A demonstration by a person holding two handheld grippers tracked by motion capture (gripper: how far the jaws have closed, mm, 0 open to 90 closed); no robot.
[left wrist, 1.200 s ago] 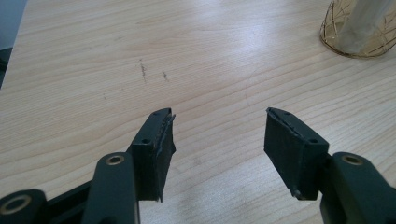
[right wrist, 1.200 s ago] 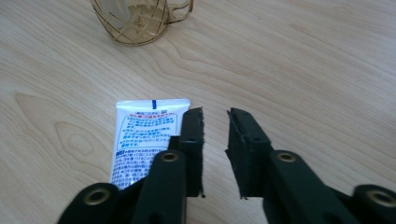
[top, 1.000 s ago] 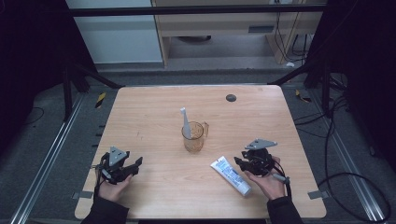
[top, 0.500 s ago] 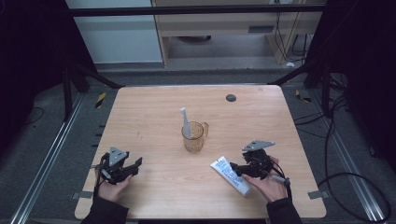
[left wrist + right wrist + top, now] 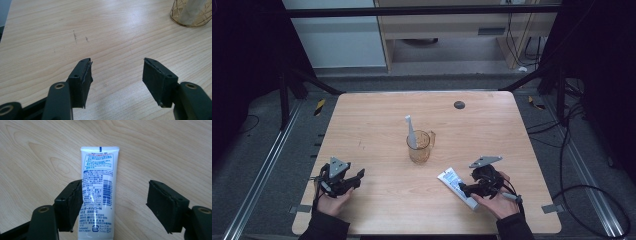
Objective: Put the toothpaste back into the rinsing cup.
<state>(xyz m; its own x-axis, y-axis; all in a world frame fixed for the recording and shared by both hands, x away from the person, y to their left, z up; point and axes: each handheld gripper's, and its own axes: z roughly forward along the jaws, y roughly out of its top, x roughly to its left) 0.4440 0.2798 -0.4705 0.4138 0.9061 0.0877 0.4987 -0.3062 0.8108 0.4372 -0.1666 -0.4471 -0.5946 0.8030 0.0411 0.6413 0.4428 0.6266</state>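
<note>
My right gripper (image 5: 468, 188) sits low over the toothpaste tube (image 5: 457, 187), which lies flat on the table (image 5: 377, 115) on the near right side of the amber glass mug (image 5: 419, 147). In the right gripper view my jaws stand wide apart, much wider than the tube (image 5: 98, 192). The tube runs lengthwise between them, crimped end pointing away from me, printed back face up. It lies off to one side of the gap: the jaw at the left of that view is against or just overlapping the tube's edge, though I cannot tell for sure that it touches, while the other jaw stands well clear with bare wood between it and the tube. Nothing is gripped; the tube rests on the table.

My left gripper (image 5: 354, 179) is at the near left of the mug, well apart from it, held in my left hand (image 5: 332, 200). In the left gripper view its jaws are also spread wide with only bare wood between them (image 5: 116, 75), holding and touching nothing. The base of the mug (image 5: 192, 15) shows at the top right corner of that view.

The mug stands upright near the middle of the table with a white toothbrush (image 5: 410, 131) leaning in it, head up. A small dark round spot (image 5: 459, 104) lies beyond the mug, toward the far edge.
</note>
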